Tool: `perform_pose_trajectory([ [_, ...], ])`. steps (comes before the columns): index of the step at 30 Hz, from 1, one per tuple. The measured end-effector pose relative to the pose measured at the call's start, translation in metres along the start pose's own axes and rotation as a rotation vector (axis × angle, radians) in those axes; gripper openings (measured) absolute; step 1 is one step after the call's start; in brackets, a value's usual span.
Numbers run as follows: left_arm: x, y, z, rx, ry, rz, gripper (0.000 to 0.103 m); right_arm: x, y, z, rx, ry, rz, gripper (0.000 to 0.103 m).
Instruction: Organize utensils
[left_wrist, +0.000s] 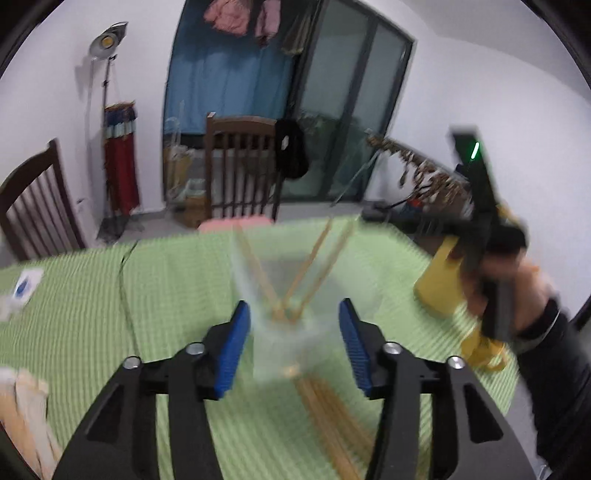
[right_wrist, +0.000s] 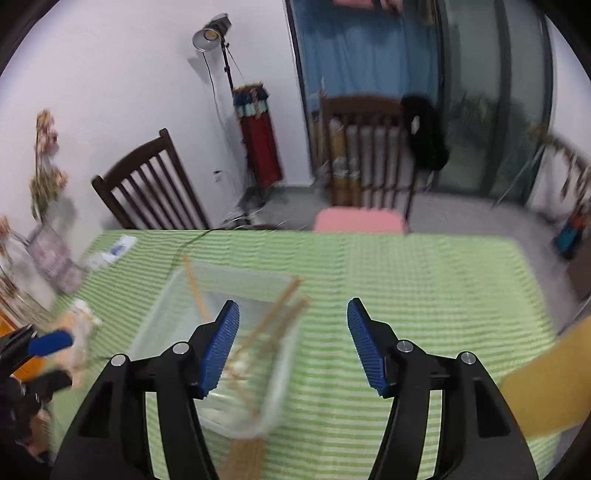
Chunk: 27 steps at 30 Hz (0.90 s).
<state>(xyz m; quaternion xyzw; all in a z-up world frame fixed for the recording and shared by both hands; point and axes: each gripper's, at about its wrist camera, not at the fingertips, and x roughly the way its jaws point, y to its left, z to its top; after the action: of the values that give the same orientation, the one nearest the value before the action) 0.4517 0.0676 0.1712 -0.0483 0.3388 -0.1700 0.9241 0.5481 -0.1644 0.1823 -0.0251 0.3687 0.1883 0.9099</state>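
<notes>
A clear plastic container (left_wrist: 275, 275) stands on the green striped tablecloth (left_wrist: 166, 295) with a few wooden chopsticks (left_wrist: 314, 254) leaning inside it. My left gripper (left_wrist: 293, 308) is open just in front of it, with nothing pressed between the blue pads. More chopsticks (left_wrist: 332, 417) lie flat on the cloth under that gripper. In the right wrist view the container (right_wrist: 184, 295) and its chopsticks (right_wrist: 275, 314) sit left of centre, partly behind the left finger. My right gripper (right_wrist: 292, 304) is open over bare cloth and holds nothing. Everything is motion-blurred.
A hand holds the right tool (left_wrist: 487, 236) at the table's right side, beside a blurred yellow object (left_wrist: 439, 280). Dark wooden chairs (right_wrist: 147, 192) and a pink cushion (right_wrist: 360, 219) line the far edge. Dried flowers (right_wrist: 46, 166), paper packets (right_wrist: 118, 249) and a cable (left_wrist: 125, 295) occupy the left.
</notes>
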Motion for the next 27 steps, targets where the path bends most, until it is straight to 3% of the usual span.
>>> perform_pose_trajectory([
  [3,-0.007,-0.019,-0.047,0.07,0.009,0.012,0.061,-0.032,-0.001,-0.026,-0.057,-0.086,-0.082,0.07],
  [6,-0.013,-0.039,-0.095,0.109,-0.018,0.11,0.072,-0.07,-0.001,-0.082,-0.036,-0.208,-0.142,0.074],
  [8,-0.013,-0.05,-0.129,0.086,-0.024,0.081,0.072,-0.086,0.002,-0.132,-0.008,-0.309,-0.113,0.076],
  [11,-0.006,-0.06,-0.17,0.052,0.038,0.08,0.072,-0.08,0.006,-0.185,0.017,-0.358,-0.067,0.076],
  [16,-0.014,-0.083,-0.207,0.128,0.083,0.107,0.072,-0.053,0.011,-0.219,0.047,-0.253,-0.028,0.076],
  [20,-0.014,-0.089,-0.231,0.119,0.101,0.117,0.073,-0.048,0.017,-0.248,0.064,-0.204,-0.036,0.076],
  [27,-0.011,-0.082,-0.268,0.048,0.153,0.123,0.073,-0.084,0.036,-0.28,-0.011,-0.148,-0.082,0.076],
])
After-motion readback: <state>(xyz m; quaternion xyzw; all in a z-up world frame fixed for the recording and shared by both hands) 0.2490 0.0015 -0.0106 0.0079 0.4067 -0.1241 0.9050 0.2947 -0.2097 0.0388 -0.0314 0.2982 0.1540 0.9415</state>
